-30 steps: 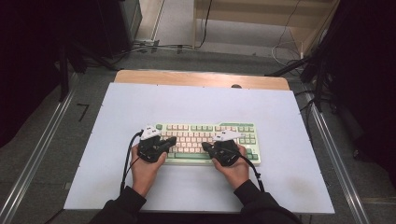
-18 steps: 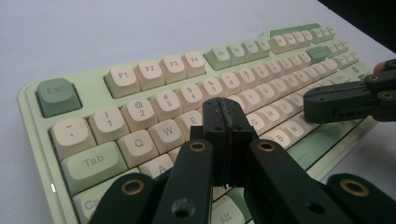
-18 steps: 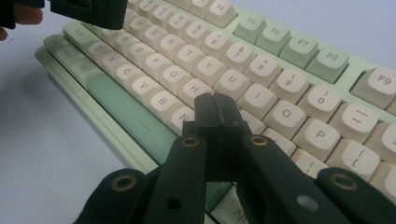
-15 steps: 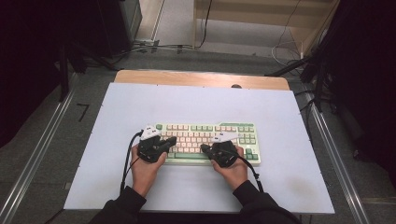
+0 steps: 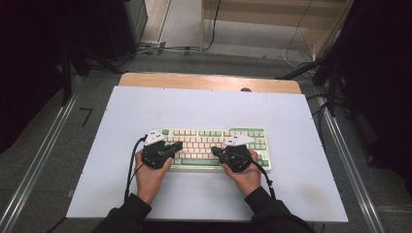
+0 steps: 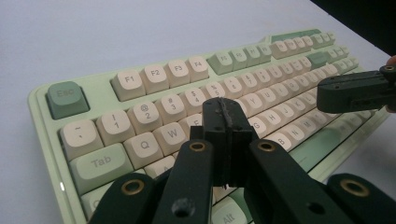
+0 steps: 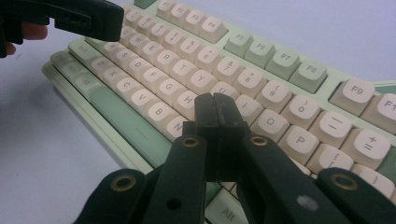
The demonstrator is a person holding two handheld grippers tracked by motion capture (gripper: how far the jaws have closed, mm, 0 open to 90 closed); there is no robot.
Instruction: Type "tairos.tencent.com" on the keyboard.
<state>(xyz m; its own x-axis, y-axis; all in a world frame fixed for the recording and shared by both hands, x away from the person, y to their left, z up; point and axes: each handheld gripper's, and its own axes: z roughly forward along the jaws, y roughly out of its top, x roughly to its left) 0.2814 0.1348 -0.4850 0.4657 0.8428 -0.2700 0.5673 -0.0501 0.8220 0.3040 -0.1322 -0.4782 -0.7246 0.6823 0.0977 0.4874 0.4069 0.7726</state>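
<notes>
Near field: the person's two hands enter from the desk's near edge, each carrying a black two-jaw tool. The left tool (image 5: 176, 145) and the right tool (image 5: 215, 151) are both pressed together, jaws meeting with nothing between them, as the left gripper view (image 6: 225, 108) and the right gripper view (image 7: 215, 103) confirm. Set against the frames from one second and half a second ago, almost nothing has changed: both hands rest at the same spots over the keyboard's front edge, and both tools remain closed. This suggests a pause or a slow key-pressing phase, with the closed jaw tips serving as pointed pressers rather than as pincers; no key appears visibly depressed.

Middle field: the pale green mechanical keyboard with cream and sage-green keycaps (image 5: 214, 141) lies flat on the light blue desk (image 5: 209, 107), slightly nearer than its centre, long side parallel to the near edge. The left tool's tip hovers over the letter rows near the left block, around W and E; the right tool's tip sits above the right-hand letters, near J and K. Whether either tip touches a cap cannot be told. Each tool appears in the other's view, well apart across the keys.

Far field: a wooden strip (image 5: 209, 81) borders the desk's far edge.
</notes>
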